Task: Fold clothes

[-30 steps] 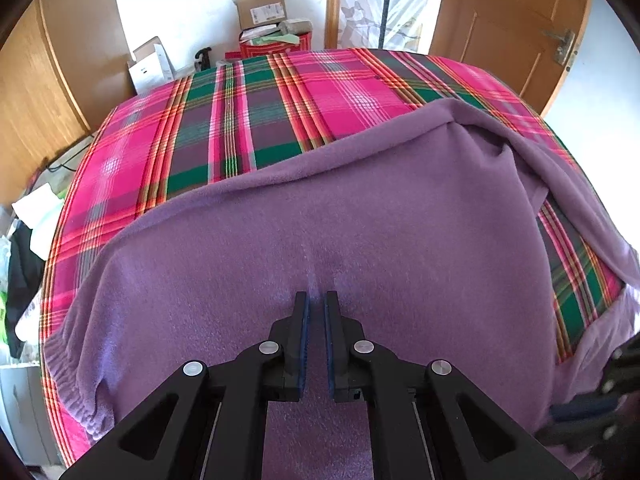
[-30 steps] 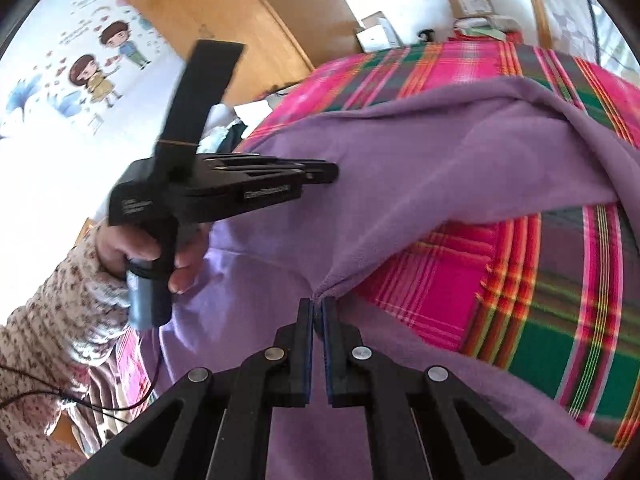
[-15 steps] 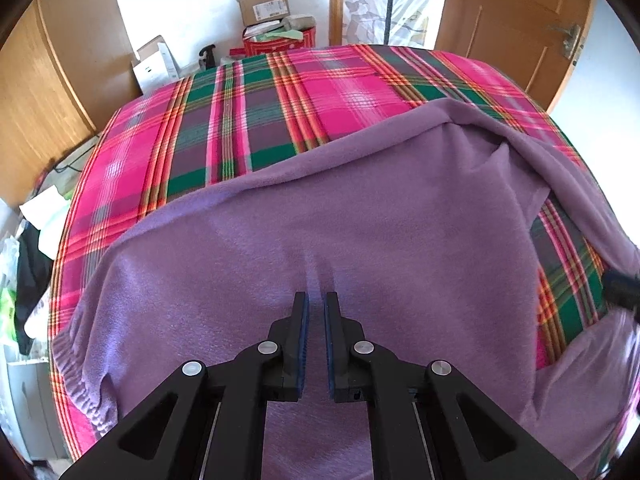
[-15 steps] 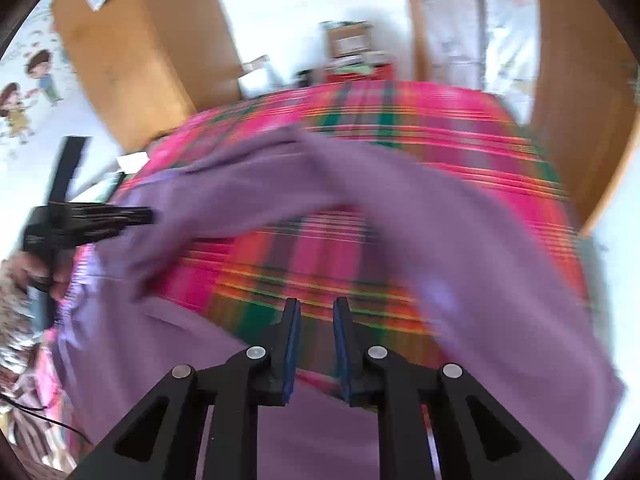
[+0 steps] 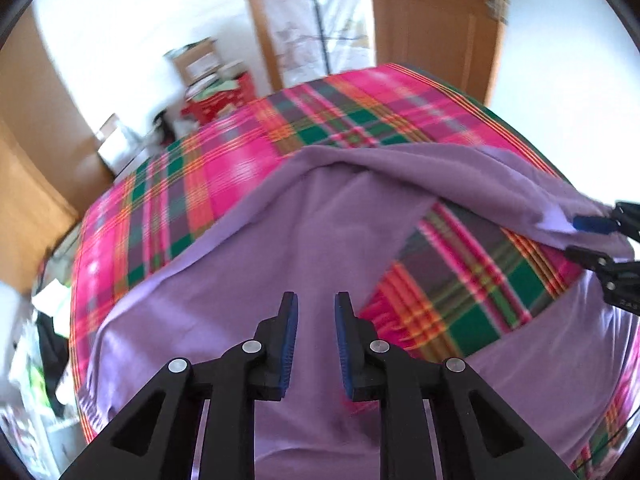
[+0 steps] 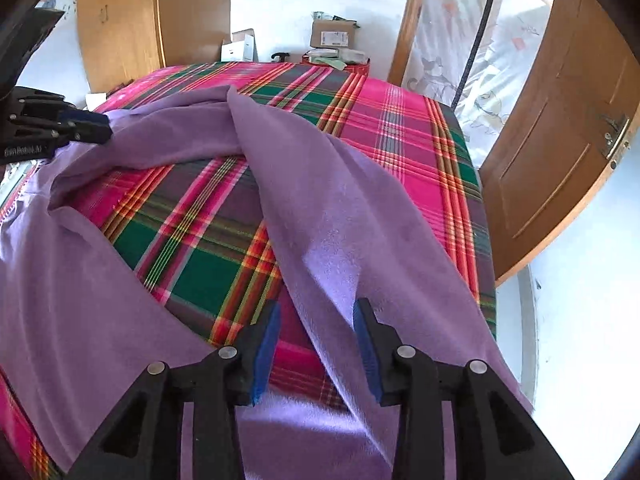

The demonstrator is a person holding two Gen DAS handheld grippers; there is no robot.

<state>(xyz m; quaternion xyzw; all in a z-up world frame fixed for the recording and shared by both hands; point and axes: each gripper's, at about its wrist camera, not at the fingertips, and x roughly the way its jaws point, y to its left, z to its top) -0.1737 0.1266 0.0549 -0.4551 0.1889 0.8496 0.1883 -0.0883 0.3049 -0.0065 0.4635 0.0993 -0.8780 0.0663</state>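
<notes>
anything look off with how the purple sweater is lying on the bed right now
Yes. The purple sweater is not flat: one long part lies diagonally over the plaid bedspread, leaving a bare plaid patch between it and the body. The left gripper and right gripper are both open, holding nothing.

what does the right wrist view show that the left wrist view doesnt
Only the right wrist view shows the right gripper from behind, jaws open astride the long sleeve, and the door handle sharply. Only the left wrist view shows the left gripper from behind, open over the sweater's broad body, plus the clutter on the floor beside the bed. Both share the purple sweater, the plaid bedspread and the cardboard box.
</notes>
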